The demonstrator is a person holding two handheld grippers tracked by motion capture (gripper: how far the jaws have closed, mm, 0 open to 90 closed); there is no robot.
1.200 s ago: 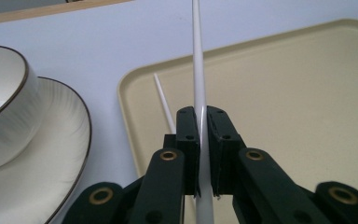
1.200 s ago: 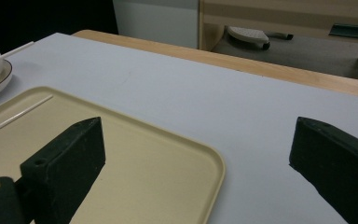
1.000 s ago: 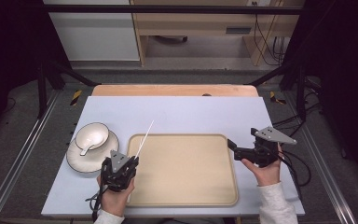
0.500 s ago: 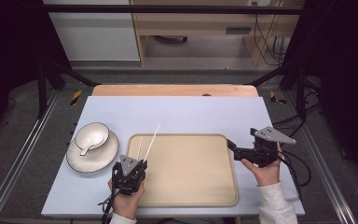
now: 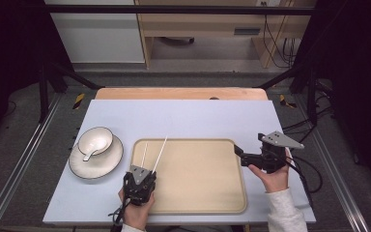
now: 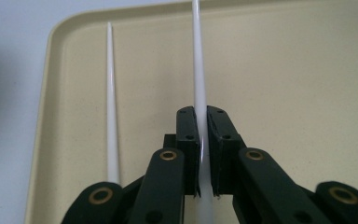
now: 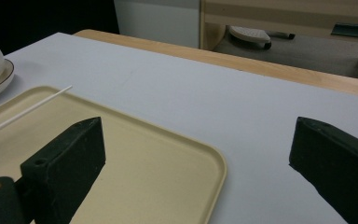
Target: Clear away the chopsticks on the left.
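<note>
My left gripper (image 5: pixel 142 173) (image 6: pixel 203 140) hovers low over the front left part of the beige tray (image 5: pixel 207 193) (image 6: pixel 298 84). It is shut on a white chopstick (image 5: pixel 160 152) (image 6: pixel 197 65), which points away from me across the tray. A second white chopstick (image 5: pixel 144 155) (image 6: pixel 111 98) lies on the tray just left of the jaws, with its near end hidden under the gripper. My right gripper (image 5: pixel 239 153) (image 7: pixel 196 154) hangs open at the tray's right edge (image 7: pixel 214 163), nothing between its jaws.
A white plate (image 5: pixel 79 166) with a small bowl (image 5: pixel 95 139) and a spoon in it stands left of the tray, a hand's width from my left gripper. The pale blue tabletop (image 5: pixel 198 118) is bare behind the tray. A wooden edge (image 5: pixel 178 93) runs along the back.
My left gripper has moved right and down, from beside the plate to over the tray's left part. The chopsticks, first seen as one line, now lie apart. The right gripper has stayed put.
</note>
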